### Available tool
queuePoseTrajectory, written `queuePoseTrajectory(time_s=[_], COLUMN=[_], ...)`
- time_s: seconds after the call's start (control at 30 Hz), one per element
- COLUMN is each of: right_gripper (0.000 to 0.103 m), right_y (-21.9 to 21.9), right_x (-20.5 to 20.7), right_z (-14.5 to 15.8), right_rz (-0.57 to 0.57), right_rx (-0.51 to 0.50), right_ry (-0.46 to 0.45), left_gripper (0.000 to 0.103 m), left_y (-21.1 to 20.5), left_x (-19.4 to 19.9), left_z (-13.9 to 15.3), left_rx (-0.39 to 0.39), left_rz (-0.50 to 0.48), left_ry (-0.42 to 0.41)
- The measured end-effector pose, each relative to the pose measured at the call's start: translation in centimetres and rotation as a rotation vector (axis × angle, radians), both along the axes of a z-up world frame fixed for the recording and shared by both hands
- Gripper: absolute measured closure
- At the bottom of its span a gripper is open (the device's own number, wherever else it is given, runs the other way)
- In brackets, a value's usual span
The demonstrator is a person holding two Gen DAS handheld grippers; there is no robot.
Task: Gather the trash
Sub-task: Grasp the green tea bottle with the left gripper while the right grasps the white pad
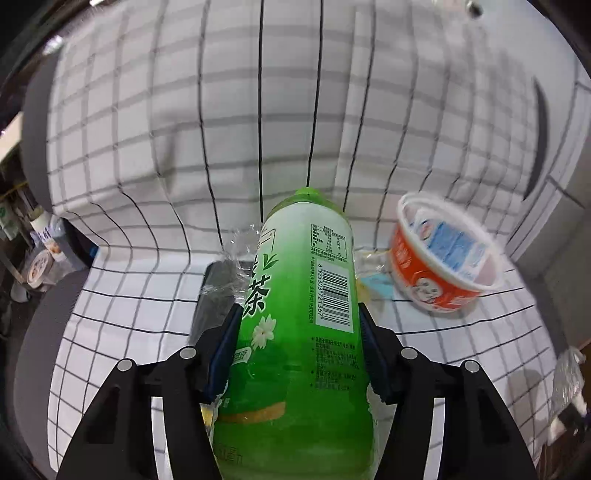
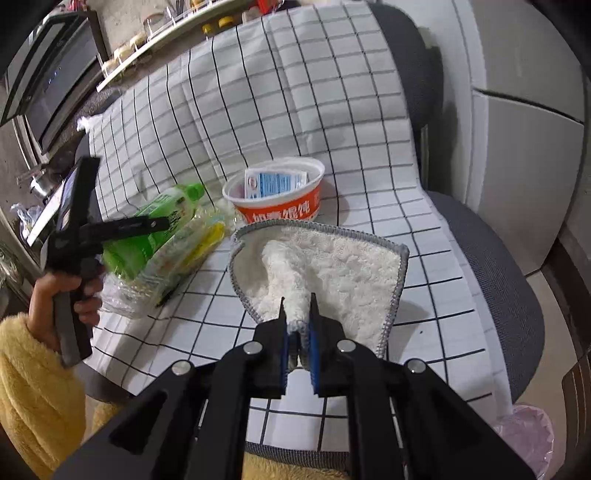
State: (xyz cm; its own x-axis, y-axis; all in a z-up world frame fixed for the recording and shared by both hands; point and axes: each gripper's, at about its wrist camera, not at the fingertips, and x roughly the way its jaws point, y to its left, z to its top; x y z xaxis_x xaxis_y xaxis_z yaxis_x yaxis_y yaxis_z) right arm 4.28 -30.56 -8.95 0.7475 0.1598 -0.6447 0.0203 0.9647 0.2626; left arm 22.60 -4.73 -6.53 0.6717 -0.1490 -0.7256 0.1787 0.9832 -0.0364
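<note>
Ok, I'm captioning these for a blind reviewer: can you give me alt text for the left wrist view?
The left gripper's fingers close around a green tea bottle lying on a white grid-patterned cloth draped over a chair. To its right an orange instant-food bowl sits tilted with a packet inside; clear plastic wrap lies left of the bottle.

A grey upholstered chair [image 2: 491, 266] draped in a white cloth with a black grid [image 2: 295, 92] fills the scene ahead of the fingers; a cluttered long shelf [image 2: 166, 33] and dark glass-fronted appliance [image 2: 48, 81] stand beyond, left.
</note>
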Motion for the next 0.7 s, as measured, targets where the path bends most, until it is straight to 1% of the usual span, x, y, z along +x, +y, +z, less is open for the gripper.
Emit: queuePoseTrajectory(time_s=[0.07, 0.13, 0.17, 0.27, 0.33, 0.37, 0.43, 0.53, 0.63, 0.7], right_gripper=[0.094, 0.094, 0.094, 0.094, 0.094, 0.094, 0.094, 0.094, 0.094, 0.094], right_y=[-0.3, -0.5, -0.6, -1.3, -2.1, -2.5, -3.5, -5.3, -7.8, -9.8], right_x=[-1.0, -2.1, -2.7, -5.0, -6.7, -7.6, -9.6, -12.8, -16.1, -18.2], right_z=[0.7, 1.4, 1.7, 2.2, 2.2, 2.1, 1.9, 1.4, 0.9, 0.3], right_rz=[-0.012, -0.024, -0.029, -0.057, -0.087, -0.104, -0.145, -0.223, -0.323, -0.399], right_rx=[0.006, 0.002, -0.002, -0.021, -0.032, -0.04, -0.06, -0.098, -0.112, -0.108], right_ry=[-0.029, -0.052, -0.058, -0.065, -0.053, -0.044, -0.024, 0.009, 0.048, 0.076], left_gripper=[0.043, 0.043, 0.043, 0.043, 0.043, 0.043, 0.043, 0.043, 0.043, 0.043], left_y=[-0.2, -0.9, -1.4, -3.1, -4.7, -5.1, -7.1, -10.1, -13.2, -14.7], left_x=[-2.8, -5.5, -7.7, -12.3, -15.6, -16.4, -18.9, -21.6, -23.8, -24.7], left_z=[1.2, 2.2, 2.6, 2.3, 1.4, 1.1, 0.2, -1.0, -1.8, -2.0], left_rx=[-0.03, -0.06, -0.08, -0.119, -0.162, -0.175, -0.209, -0.216, -0.229, -0.226], left_rz=[-0.03, -0.064, -0.091, -0.15, -0.208, -0.224, -0.289, -0.392, -0.502, -0.547], left_ry=[-0.055, -0.091, -0.11, -0.132, -0.131, -0.129, -0.132, -0.134, -0.096, -0.087])
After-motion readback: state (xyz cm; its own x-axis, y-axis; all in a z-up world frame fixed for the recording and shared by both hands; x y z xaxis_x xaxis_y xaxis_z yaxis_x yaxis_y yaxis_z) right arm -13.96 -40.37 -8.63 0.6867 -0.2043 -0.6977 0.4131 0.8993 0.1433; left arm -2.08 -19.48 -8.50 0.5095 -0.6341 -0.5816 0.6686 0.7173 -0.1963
